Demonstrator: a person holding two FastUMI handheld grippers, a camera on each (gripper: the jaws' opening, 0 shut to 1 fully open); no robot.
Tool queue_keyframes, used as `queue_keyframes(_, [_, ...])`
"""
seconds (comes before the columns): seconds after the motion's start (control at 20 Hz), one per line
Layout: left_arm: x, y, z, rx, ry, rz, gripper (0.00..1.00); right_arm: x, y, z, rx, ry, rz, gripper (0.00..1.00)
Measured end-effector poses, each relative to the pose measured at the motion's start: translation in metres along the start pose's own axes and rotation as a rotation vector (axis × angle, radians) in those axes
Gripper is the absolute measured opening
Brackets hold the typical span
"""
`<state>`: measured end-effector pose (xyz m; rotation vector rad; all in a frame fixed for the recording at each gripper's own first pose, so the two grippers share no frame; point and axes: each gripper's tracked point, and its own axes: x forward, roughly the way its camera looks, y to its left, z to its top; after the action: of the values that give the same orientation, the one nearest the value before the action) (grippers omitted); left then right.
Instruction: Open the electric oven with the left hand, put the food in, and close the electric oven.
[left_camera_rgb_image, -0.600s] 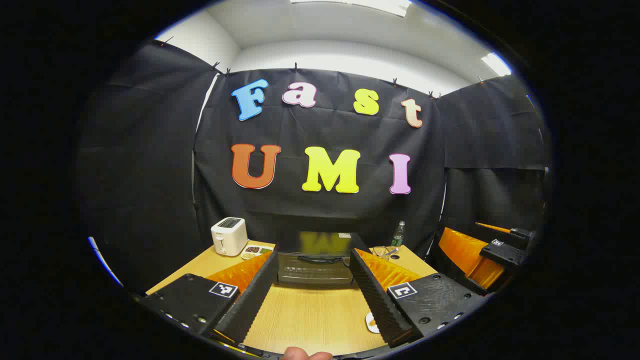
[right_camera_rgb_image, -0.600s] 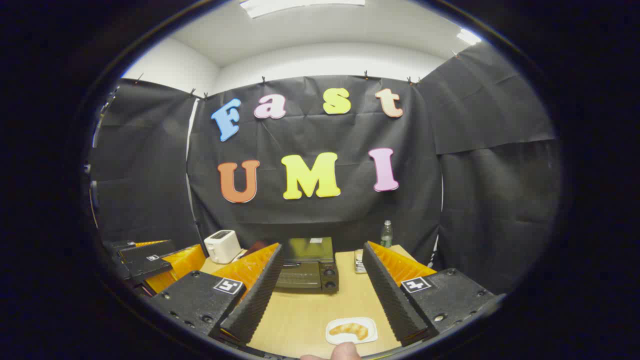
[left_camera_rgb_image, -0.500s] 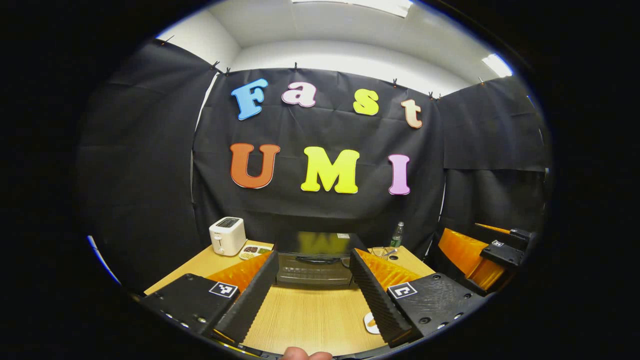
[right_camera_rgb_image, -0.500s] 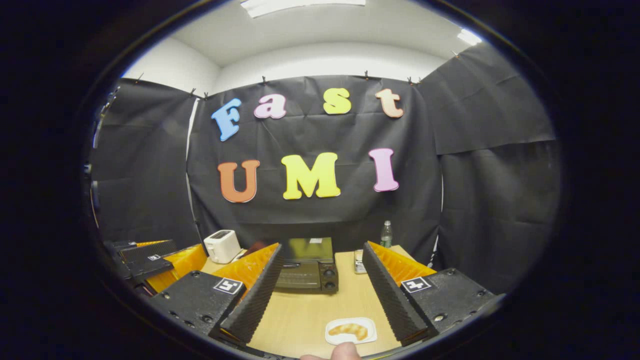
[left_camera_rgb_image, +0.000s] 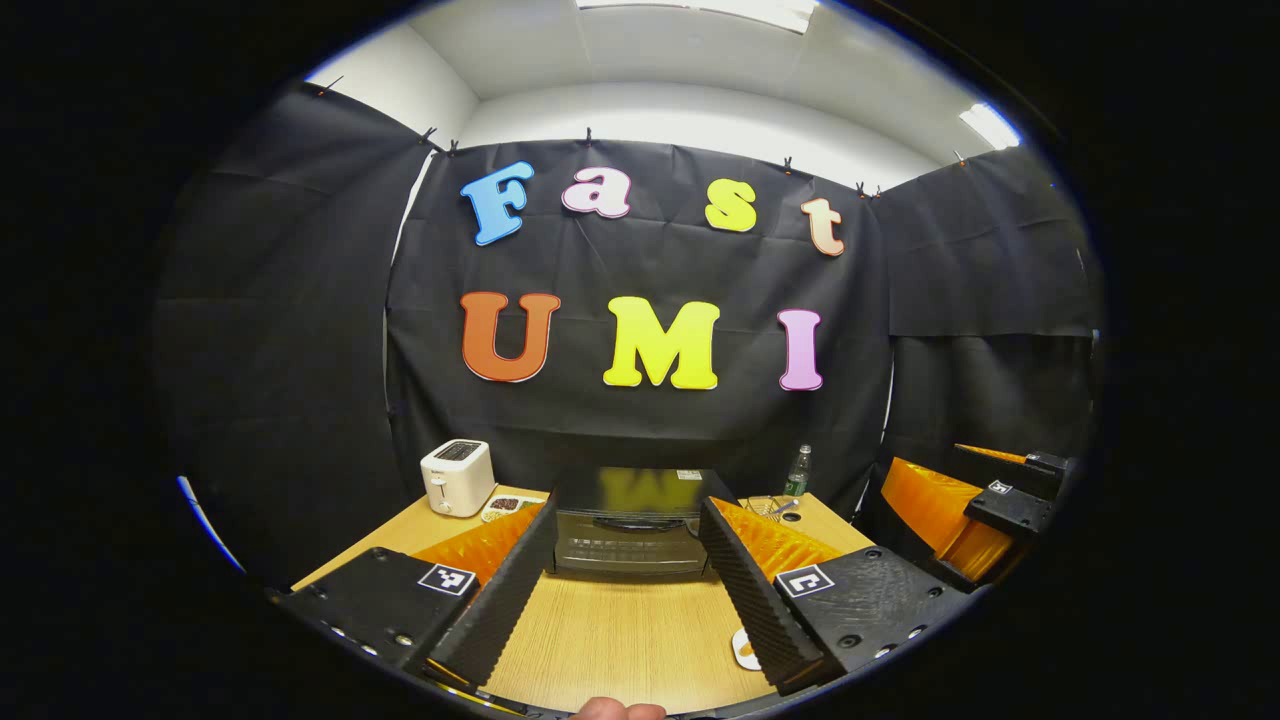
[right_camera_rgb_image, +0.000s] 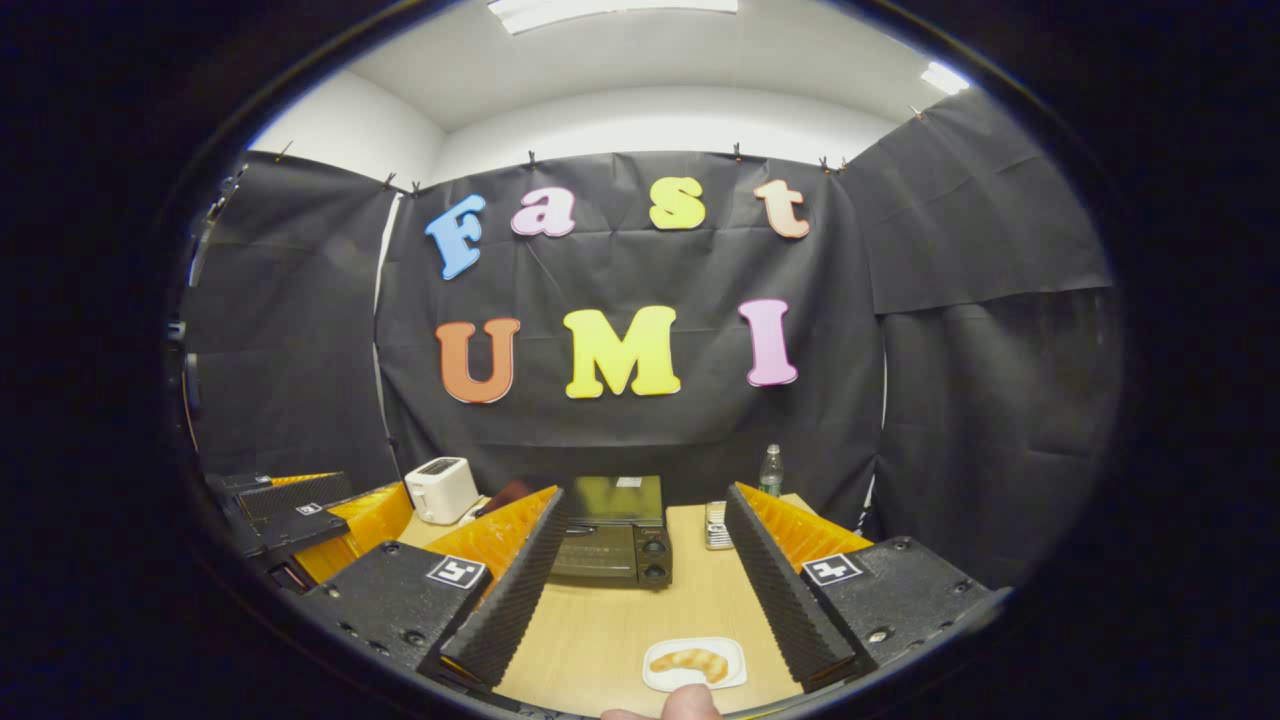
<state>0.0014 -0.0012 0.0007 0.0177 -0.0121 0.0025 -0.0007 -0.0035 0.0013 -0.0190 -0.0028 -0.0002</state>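
The left gripper (left_camera_rgb_image: 625, 570) has its jaws wide apart on nothing, with the oven (left_camera_rgb_image: 630, 525) straight ahead between them, door shut and facing the fingers, its long side running across the gap. A toaster (left_camera_rgb_image: 457, 477) stands beyond the left jaw and a bottle (left_camera_rgb_image: 796, 470) beyond the right one.

The right gripper (right_camera_rgb_image: 645, 575) is also spread and empty. The food (right_camera_rgb_image: 690, 661), a curved pastry on a small white plate (right_camera_rgb_image: 730, 652), lies near the base of its gap, long axis across it.

Risks, as I judge them: missing the thin door handle, or pushing the light plate along the table (right_camera_rgb_image: 700, 590) instead of gripping the pastry.
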Motion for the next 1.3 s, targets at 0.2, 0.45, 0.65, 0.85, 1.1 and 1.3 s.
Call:
queue_keyframes(0.2, [-0.001,-0.002,0.001,0.006,-0.001,-0.009,0.93,-0.002,-0.003,-0.002,0.004,0.005,-0.007,0.97])
queue_keyframes(0.45, [0.000,0.002,0.000,0.010,-0.002,0.000,0.93,-0.001,-0.001,-0.001,0.001,-0.002,-0.008,0.97])
queue_keyframes(0.65, [0.000,0.004,-0.003,0.013,0.007,0.005,0.93,-0.001,0.000,-0.002,0.001,0.003,-0.005,0.97])
queue_keyframes(0.85, [0.001,0.002,-0.007,0.025,0.017,0.001,0.93,0.002,0.000,-0.004,0.002,0.006,-0.003,0.97])
queue_keyframes(1.1, [0.007,-0.002,-0.011,0.016,0.032,0.002,0.93,0.009,-0.008,-0.008,0.009,0.022,-0.004,0.97])
queue_keyframes(1.3, [0.022,-0.010,-0.015,0.006,0.050,-0.007,0.93,0.019,-0.022,-0.006,0.007,0.028,-0.017,0.97])
